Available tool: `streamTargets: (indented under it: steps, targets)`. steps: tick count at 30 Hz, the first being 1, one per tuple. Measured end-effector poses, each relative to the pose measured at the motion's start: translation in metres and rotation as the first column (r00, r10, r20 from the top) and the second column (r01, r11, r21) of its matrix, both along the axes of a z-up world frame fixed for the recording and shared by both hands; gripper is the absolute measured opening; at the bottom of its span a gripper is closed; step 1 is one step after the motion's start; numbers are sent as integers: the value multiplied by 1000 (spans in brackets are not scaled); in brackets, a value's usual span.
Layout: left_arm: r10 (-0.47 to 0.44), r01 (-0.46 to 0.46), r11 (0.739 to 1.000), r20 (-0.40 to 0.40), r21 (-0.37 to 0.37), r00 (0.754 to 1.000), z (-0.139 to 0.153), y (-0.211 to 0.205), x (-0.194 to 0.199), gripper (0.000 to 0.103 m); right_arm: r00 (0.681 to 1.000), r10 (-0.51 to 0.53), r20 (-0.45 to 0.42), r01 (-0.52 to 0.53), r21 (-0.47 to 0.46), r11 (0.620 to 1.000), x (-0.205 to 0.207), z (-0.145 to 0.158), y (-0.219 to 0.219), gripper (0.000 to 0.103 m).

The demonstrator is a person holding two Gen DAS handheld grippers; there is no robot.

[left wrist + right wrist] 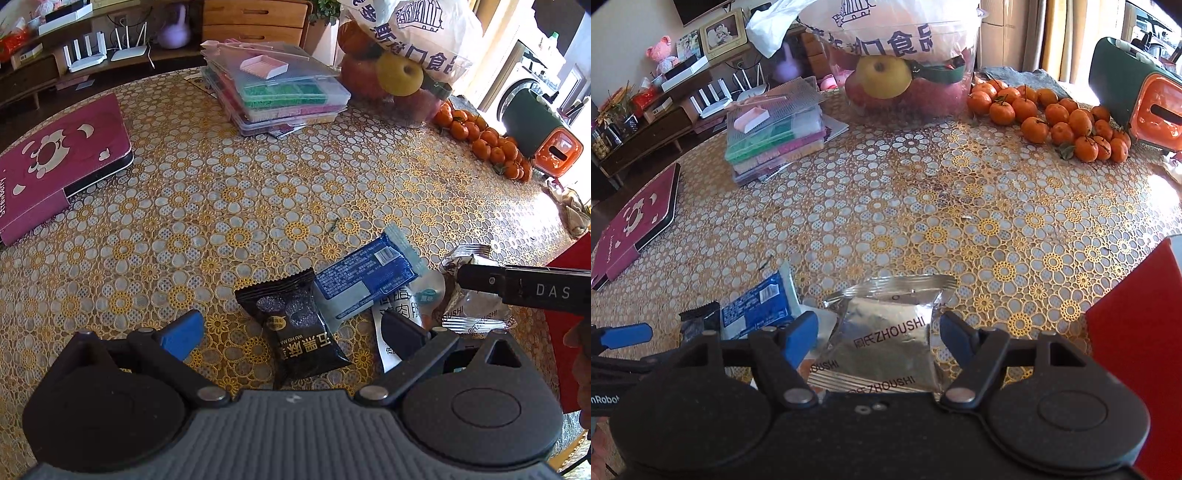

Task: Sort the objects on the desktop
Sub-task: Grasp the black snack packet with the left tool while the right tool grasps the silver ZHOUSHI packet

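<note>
Right wrist view: the right gripper [879, 334] is spread wide, its blue fingers [801, 338] standing on either side of a silver ZHOUSHI packet [890, 332] that lies flat on the flower-patterned tablecloth [997, 221]. Neither finger touches the packet — a strip of cloth shows at the right finger, and the left finger sits just beside the packet's left edge, over a white wrapper [822, 323]. To the left lie a blue snack packet [757, 310] and the corner of a black packet [700, 319]. A red sheet [1137, 332] covers the near right of the table.

Left wrist view: the left gripper [291, 332] is also wide apart, with nothing between its fingers pressed or pinched. The black packet [295, 321] lies in the gap, closer to the right finger than the left, touching neither as far as can be seen. The right finger sits over the white wrapper [397, 306]. The blue snack packet [365, 280] overlaps the black one's upper corner, and the silver ZHOUSHI packet [469, 295] is further right, under the dark arm of the right gripper [480, 280].

Farther back on the table — a maroon box [55, 166] at the left, stacked clear bead cases [277, 92], a bag of fruit [399, 74] and a heap of tangerines [487, 144].
</note>
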State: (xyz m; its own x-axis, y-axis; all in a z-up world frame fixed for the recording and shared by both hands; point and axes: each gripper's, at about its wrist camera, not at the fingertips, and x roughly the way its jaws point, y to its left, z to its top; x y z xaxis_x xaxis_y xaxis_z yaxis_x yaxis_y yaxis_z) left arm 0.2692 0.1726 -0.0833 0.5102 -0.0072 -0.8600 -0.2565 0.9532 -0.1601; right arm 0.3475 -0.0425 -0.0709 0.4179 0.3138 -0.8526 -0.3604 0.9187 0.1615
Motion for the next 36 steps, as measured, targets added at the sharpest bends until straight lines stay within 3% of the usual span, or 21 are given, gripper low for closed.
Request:
streamTargets:
  steps: [10, 28, 36]
  targets:
    - [32, -32, 999, -8, -2, 999, -12, 2, 4, 103, 1000, 1, -5, -1, -42, 999, 10, -15, 5, 73]
    - [45, -44, 999, -25, 29, 999, -26, 4, 4, 102, 1000, -21, -6, 21, -30, 999, 16, -18, -5, 71]
    - [33, -32, 997, -16, 72, 999, -26, 1, 4, 95, 1000, -23, -14, 23, -20, 1000, 15, -22, -4, 69]
